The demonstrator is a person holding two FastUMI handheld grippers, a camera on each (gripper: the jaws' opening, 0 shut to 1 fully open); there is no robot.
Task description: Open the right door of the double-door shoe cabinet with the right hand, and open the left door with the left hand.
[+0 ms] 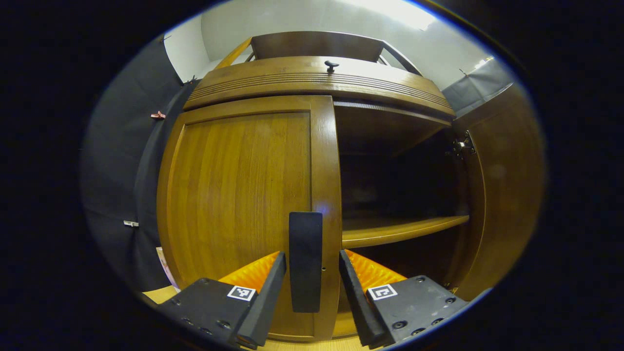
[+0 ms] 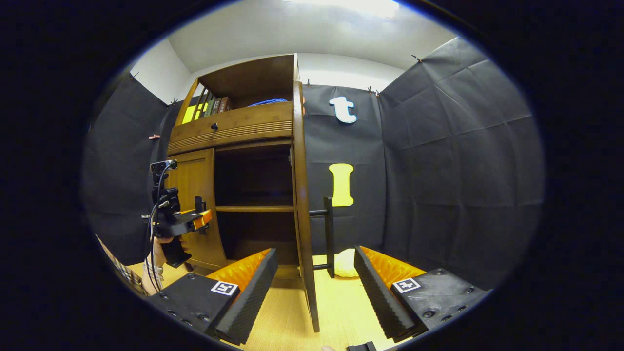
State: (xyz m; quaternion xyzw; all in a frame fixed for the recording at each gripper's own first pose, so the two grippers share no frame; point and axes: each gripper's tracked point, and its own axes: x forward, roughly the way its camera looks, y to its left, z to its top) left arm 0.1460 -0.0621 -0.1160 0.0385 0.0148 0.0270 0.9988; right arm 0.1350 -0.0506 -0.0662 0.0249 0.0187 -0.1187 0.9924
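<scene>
The wooden shoe cabinet's left door [image 1: 239, 195] is closed. Its black vertical handle [image 1: 305, 261] stands between the fingers of my left gripper [image 1: 312, 300], which is open with a gap on each side of the bar. The right door [image 1: 502, 195] is swung wide open, baring a dark interior and a shelf [image 1: 404, 229]. In the right gripper view that right door [image 2: 302, 209] is edge-on, its black handle [image 2: 330, 236] on the far side. My right gripper [image 2: 314, 287] is open, its fingers astride the door's edge without touching. A hand holds the left gripper [image 2: 183, 219] at the left door [image 2: 195, 195].
A drawer with a small dark knob [image 1: 331, 65] runs above the doors, and books [image 2: 209, 105] stand on the top shelf. Black cloth wall [image 2: 438, 170] closes the right side. A pale object [image 2: 346, 263] lies on the light wood floor [image 2: 341, 312] behind the open door.
</scene>
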